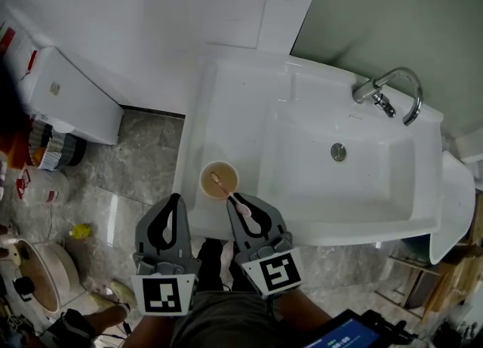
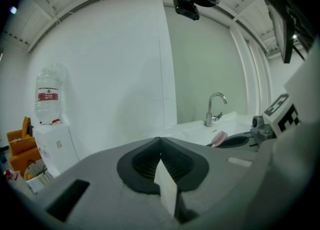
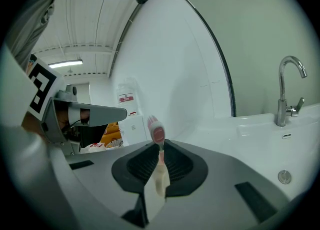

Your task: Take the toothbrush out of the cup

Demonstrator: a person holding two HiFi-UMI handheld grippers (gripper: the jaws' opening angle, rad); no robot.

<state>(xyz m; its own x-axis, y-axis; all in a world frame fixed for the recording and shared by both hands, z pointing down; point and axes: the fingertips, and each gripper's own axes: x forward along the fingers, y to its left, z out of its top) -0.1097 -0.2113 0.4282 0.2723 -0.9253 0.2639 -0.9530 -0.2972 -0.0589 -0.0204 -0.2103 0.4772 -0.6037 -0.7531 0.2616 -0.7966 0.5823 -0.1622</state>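
Observation:
A beige cup point(image 1: 203, 181) stands on the white counter point(image 1: 226, 105) left of the basin. A toothbrush point(image 1: 226, 192) slants out of it toward me, with its brush end over the cup's mouth. My right gripper point(image 1: 236, 202) is shut on its handle just at the cup's near rim. In the right gripper view the pink and white toothbrush head point(image 3: 157, 134) sticks up past the gripper point(image 3: 160, 149), and the cup is hidden below. My left gripper point(image 1: 175, 201) hovers left of the cup past the counter's edge, shut and empty point(image 2: 160, 163). The toothbrush point(image 2: 218, 137) also shows at its right.
The basin point(image 1: 362, 188) with its drain and a chrome tap point(image 1: 392, 91) lies to the right. A white cabinet point(image 1: 72, 97) with a water bottle point(image 2: 48, 94) stands left. Buckets and clutter point(image 1: 38, 188) sit on the tiled floor.

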